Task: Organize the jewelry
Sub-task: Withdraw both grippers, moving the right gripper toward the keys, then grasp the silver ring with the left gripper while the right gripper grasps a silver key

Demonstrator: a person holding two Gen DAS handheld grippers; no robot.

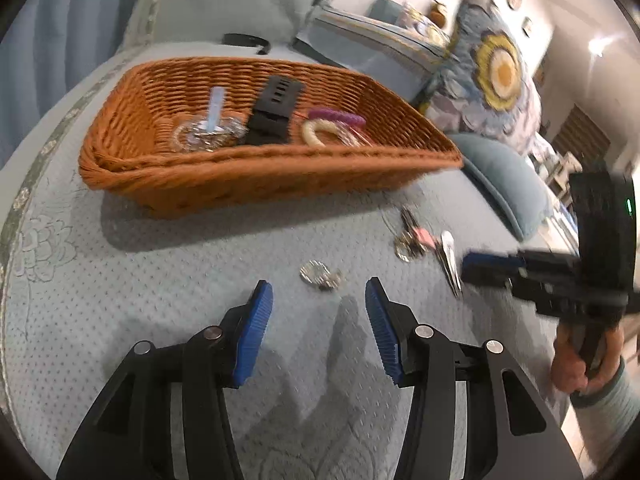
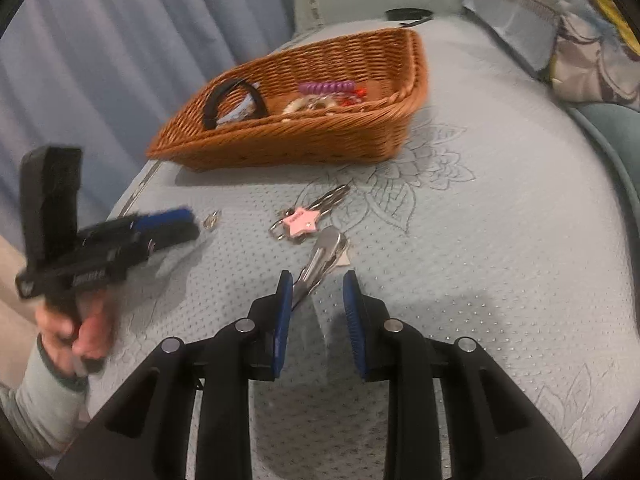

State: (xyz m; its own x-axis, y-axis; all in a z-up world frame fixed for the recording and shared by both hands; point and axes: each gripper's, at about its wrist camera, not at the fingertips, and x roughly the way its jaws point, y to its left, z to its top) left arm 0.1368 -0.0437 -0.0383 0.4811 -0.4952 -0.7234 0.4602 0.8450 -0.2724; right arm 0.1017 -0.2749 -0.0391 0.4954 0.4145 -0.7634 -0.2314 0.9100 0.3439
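Note:
A wicker basket stands on the pale blue bedspread and holds a purple coil bracelet, a cream ring, a silver brooch and a black clip. My left gripper is open and empty, just short of a small silver brooch. My right gripper is open, its tips at the near end of silver hair clips. A pink star charm with silver pieces lies beyond them.
A black headband lies on the bed behind the basket. Folded bedding and a floral quilt are at the back right. A blue pillow sits at the right. Blue curtains hang at the left.

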